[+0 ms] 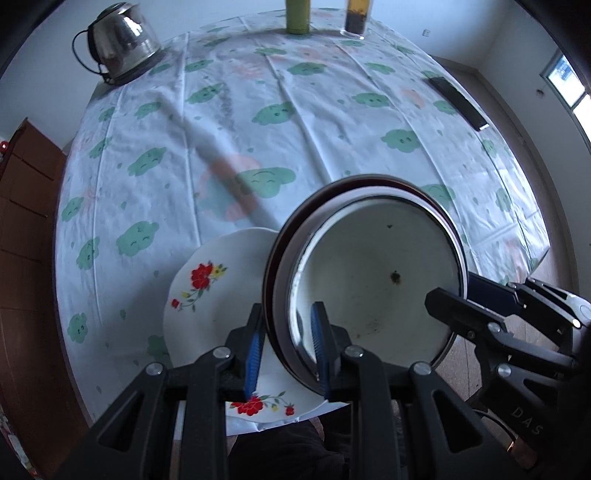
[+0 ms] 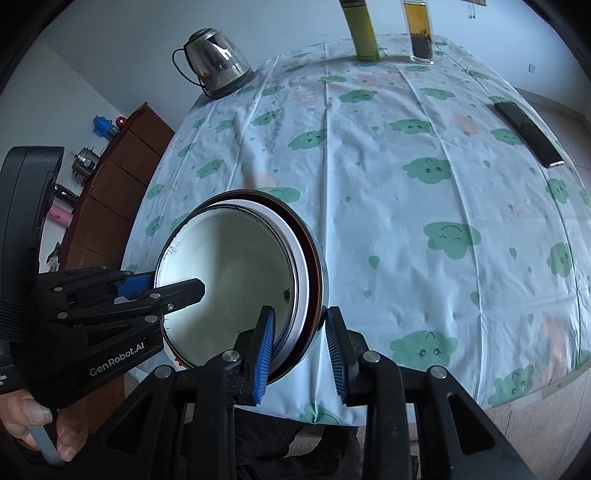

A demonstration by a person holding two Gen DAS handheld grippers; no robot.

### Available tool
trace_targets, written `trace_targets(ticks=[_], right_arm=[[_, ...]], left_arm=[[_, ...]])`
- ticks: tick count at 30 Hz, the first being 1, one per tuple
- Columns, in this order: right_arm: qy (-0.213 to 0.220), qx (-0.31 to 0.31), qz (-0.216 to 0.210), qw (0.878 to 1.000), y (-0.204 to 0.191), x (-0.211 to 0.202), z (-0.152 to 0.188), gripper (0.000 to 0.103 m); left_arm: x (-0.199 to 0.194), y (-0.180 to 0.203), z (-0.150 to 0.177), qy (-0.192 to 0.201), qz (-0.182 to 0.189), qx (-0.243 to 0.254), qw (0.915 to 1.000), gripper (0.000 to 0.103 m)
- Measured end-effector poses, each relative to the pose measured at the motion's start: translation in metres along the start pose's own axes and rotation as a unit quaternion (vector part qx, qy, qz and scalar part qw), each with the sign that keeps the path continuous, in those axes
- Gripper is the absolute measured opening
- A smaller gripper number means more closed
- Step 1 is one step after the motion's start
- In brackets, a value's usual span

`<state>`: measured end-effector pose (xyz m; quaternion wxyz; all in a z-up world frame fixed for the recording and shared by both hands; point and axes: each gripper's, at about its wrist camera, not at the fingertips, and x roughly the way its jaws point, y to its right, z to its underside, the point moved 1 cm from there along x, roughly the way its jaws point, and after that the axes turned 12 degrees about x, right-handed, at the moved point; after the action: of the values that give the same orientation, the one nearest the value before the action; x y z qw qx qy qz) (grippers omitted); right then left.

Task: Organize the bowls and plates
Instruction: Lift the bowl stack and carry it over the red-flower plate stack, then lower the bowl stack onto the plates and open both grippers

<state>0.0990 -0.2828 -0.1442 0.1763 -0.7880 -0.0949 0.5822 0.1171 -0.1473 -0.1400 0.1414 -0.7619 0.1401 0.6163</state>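
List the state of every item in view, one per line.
Stack of bowls: nested, tilted, lifted, gripped at both rims.
Left gripper: shut on the stack's rim.
Right gripper: shut on the opposite rim.
Flowered plate: lying on the table edge, under the stack.
Kettle: upright, lid closed.
Green bottle: upright.
Glass tumbler: upright, holding tea.
Phone: flat, screen dark.

Landmark: the stack of bowls (image 1: 376,280), nested one in another, at the table's (image 1: 332,122) near edge; a plate (image 1: 207,310) lies just left of the stack, partly under it; the kettle (image 1: 122,40) stands far behind, to the left; a bottle (image 1: 297,16) and a glass jar (image 1: 356,18) stand at the far edge behind; a phone (image 1: 460,103) lies behind, to the right.
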Motion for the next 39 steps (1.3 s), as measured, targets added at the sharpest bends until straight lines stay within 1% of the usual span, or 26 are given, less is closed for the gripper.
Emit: trace_targets(ticks=[12,24,39], right_arm=[[-0.021,-0.040,-0.016,0.999,-0.027,0.013,-0.001,0.031],[-0.042,-0.075,-0.029,0.996,-0.053,0.028,0.004,0.031],[-0.068,-0.093,-0.029,0.993,-0.068,0.044,0.012,0.031]], left_arm=[[-0.001,-0.025,0.017,-0.006,-0.012,-0.044,0.9990,0.022],[0.001,-0.050,0.040,-0.017,-0.020,-0.086,0.9960,0.022],[0.011,-0.063,0.055,-0.035,-0.020,-0.104,0.9938,0.022]])
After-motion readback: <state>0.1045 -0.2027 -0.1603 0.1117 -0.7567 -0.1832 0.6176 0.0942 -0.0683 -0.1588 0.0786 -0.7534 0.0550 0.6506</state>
